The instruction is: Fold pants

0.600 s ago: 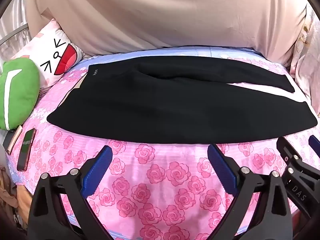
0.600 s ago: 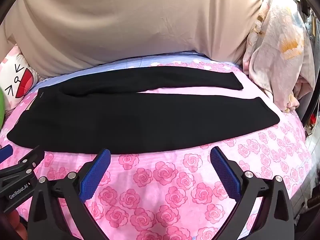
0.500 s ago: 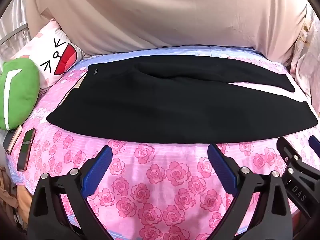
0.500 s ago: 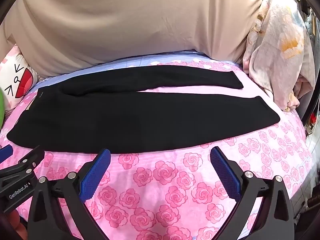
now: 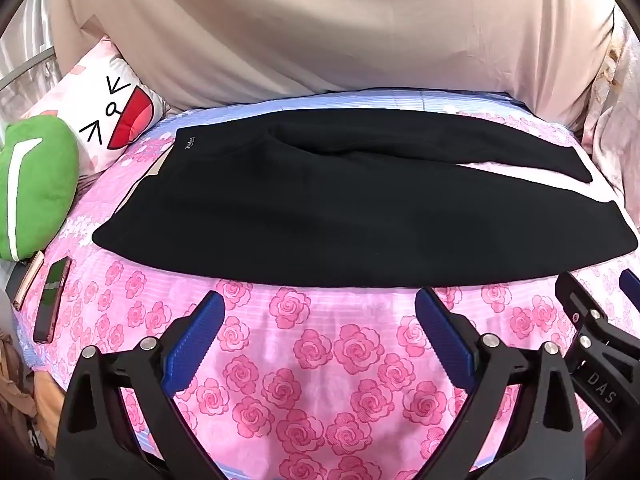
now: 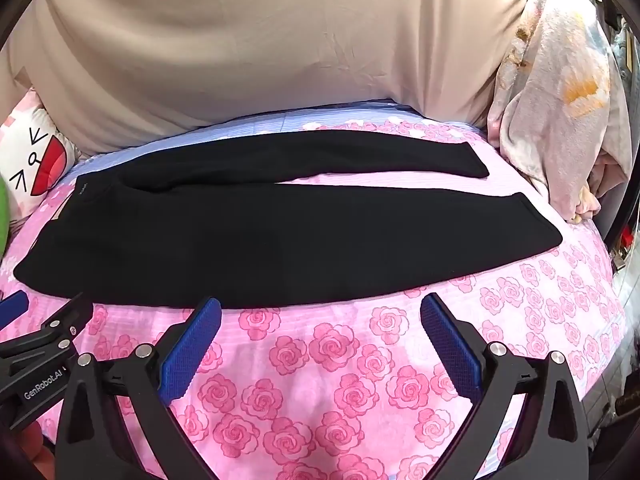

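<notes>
At the bottom of the left wrist view, the left gripper has its jaws spread wide with nothing between them, only the rose-printed pink bedsheet showing in the gap. The blue pads hang just short of the near hem of the garment, not touching it. At the lower right edge of the same view part of the right gripper pokes in.

The right wrist view matches: the right gripper sits at the bottom of the frame, jaws fully apart and empty, tips just below the cloth's near edge, with the left gripper's black frame at the lower left.

Beyond the jaws, across the middle of both frames, the black pants lie flat on the bed, waist toward the left and legs running to the right (the two legs part into a narrow V at the right, the far leg shorter in view). A small label marks the waistband at the upper left of the cloth.

At the left edge of the left view two phones lie on the sheet, with a green cushion above them and a cartoon-face pillow further up. A beige cloth backdrop fills the top, and a crumpled floral blanket sits at the upper right of the right view.
</notes>
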Motion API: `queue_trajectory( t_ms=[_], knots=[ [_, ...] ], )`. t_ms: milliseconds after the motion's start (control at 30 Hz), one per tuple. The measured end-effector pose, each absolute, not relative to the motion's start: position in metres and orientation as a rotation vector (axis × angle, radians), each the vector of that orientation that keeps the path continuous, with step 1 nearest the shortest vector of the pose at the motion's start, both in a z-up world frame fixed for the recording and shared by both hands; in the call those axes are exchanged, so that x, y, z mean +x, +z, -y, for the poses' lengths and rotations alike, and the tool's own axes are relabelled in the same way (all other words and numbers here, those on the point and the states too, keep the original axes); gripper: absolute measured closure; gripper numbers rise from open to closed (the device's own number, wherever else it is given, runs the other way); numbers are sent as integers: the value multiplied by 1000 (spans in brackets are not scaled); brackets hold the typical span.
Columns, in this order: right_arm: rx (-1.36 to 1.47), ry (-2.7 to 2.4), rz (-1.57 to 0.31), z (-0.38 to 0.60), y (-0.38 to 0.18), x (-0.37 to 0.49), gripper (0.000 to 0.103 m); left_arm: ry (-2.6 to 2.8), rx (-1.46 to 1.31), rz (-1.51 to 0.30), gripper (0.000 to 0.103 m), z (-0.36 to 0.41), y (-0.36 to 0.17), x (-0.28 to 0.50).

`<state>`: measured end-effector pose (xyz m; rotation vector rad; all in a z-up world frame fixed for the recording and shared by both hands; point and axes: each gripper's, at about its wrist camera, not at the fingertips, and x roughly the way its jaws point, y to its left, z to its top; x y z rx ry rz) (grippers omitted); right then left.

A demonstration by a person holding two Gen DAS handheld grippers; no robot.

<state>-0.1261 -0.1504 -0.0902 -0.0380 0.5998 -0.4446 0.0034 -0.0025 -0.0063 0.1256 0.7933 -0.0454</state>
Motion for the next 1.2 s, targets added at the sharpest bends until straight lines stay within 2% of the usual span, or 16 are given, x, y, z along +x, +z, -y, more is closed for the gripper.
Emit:
queue_trajectory(
  t_ms=[1200],
  knots=[
    [-52, -448, -594, 142, -83, -126, 5, -45, 136, -796, 9, 2, -7, 4]
  ],
)
